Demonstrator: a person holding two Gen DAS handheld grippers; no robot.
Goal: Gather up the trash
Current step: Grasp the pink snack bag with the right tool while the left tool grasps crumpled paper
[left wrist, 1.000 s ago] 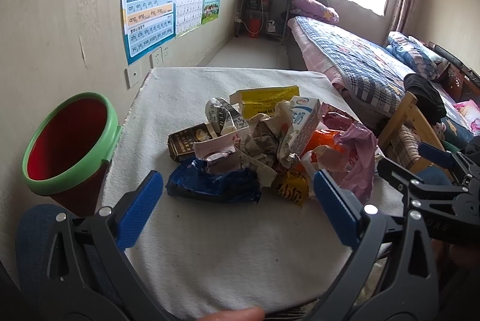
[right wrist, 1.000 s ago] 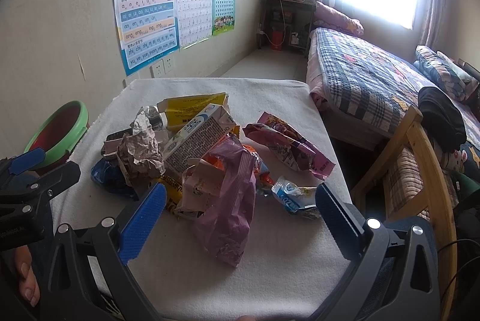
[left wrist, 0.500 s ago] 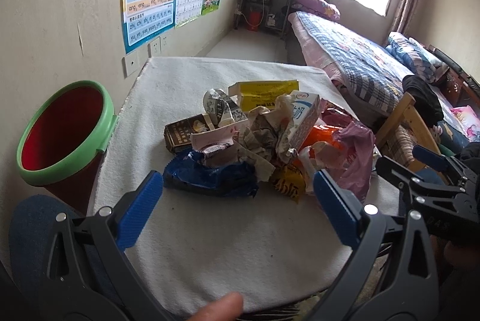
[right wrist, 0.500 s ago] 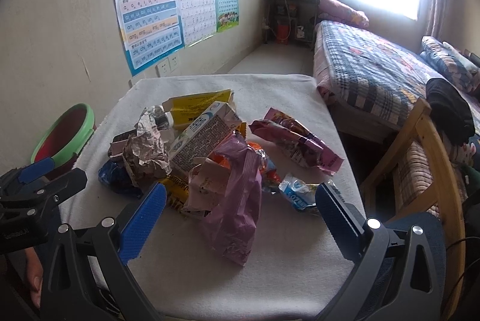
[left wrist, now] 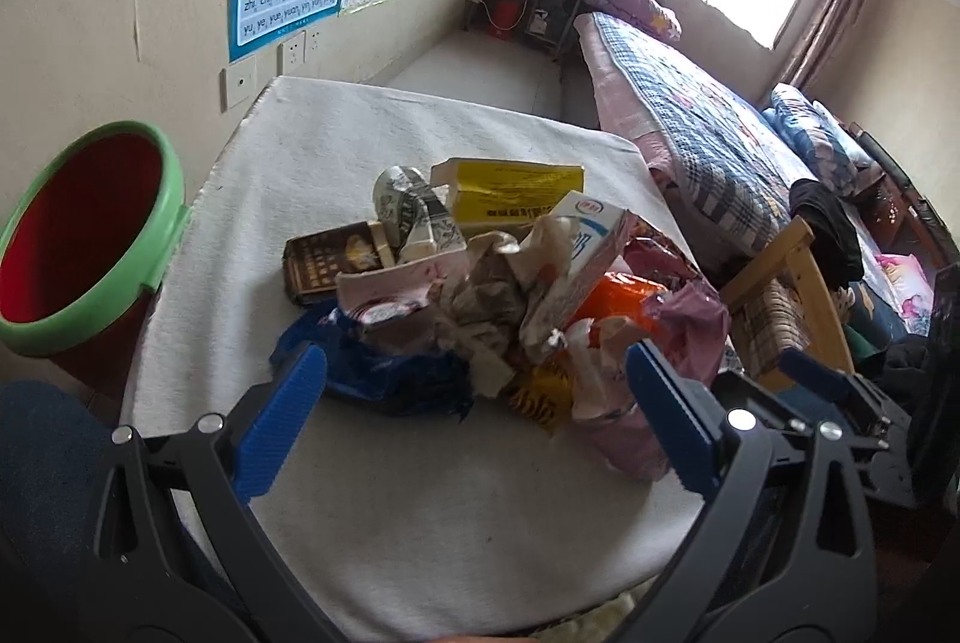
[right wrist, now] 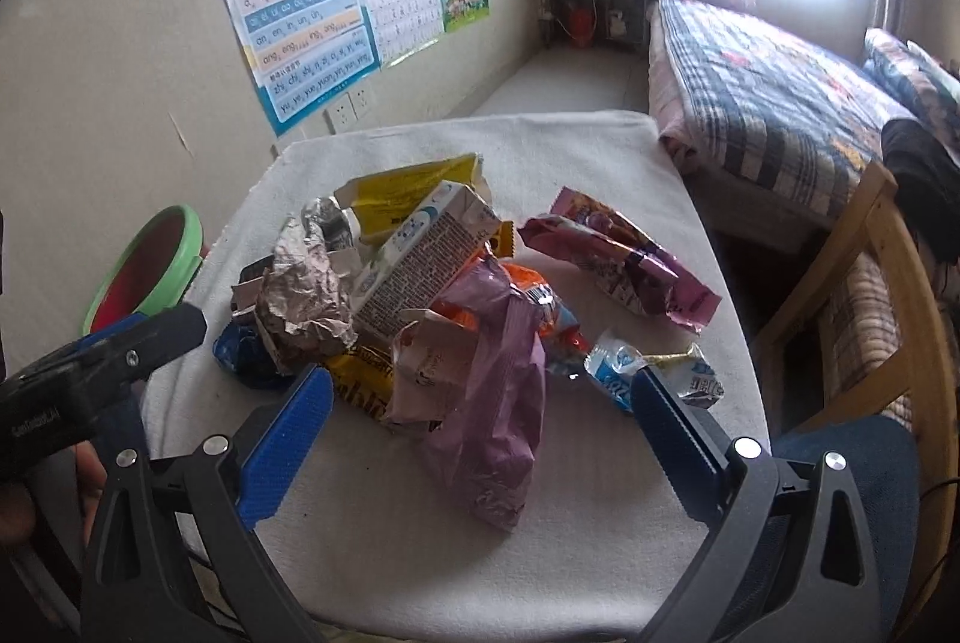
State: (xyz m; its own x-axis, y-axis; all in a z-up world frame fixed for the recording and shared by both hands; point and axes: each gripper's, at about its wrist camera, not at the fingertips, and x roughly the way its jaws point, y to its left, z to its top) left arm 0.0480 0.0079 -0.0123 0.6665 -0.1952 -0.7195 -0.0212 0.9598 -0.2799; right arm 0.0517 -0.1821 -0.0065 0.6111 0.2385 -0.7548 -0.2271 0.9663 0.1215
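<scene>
Blue-padded left gripper and right gripper gape wide, empty, above trash pile.

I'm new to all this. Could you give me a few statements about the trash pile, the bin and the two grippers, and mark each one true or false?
1. Both the left gripper and the right gripper are open and hold nothing. True.
2. The red bin with a green rim stands on the table. False: it stands beside the white-covered table, at its left.
3. The trash pile is already in the bin. False: it lies on the table.
4. A pink wrapper lies apart from the pile, to its right. True.
</scene>
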